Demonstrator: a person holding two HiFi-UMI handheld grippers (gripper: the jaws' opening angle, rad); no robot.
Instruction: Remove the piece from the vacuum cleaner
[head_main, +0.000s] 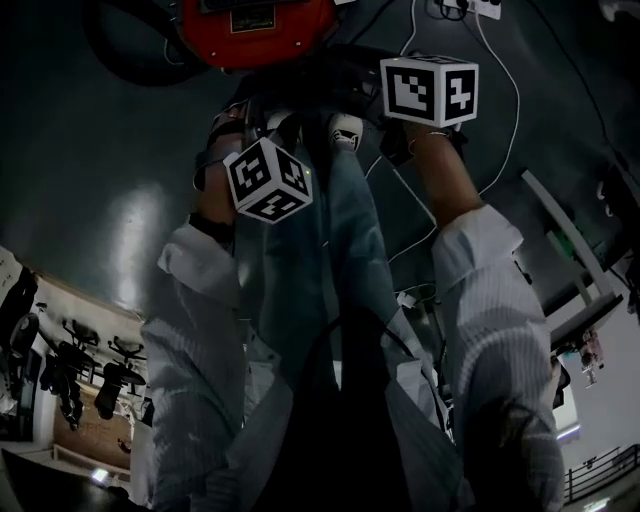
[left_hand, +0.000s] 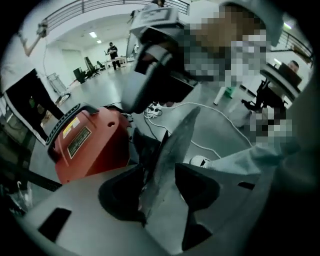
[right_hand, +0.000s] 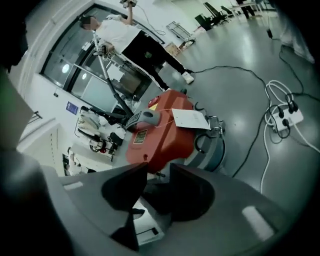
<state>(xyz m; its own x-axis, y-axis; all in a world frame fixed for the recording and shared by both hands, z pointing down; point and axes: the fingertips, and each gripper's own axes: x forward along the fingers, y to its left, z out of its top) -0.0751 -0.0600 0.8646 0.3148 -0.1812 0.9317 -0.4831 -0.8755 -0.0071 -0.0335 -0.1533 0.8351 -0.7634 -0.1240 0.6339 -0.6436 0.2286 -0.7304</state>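
Left claw (left_hand: 160, 171) gapes around thin grey flap (left_hand: 171, 147); right claw (right_hand: 159, 169) gapes near glossy red vacuum cleaner (right_hand: 161, 136).

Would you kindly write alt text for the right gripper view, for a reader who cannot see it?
The right gripper's dark jaws stand apart in the foreground, pointing at a red and grey vacuum cleaner on a grey floor. A power strip lies to its right, and a person stands behind.

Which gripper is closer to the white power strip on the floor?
Right. In the head view the right gripper sits just below the power strip. The left gripper is farther to the left, under the red vacuum cleaner.
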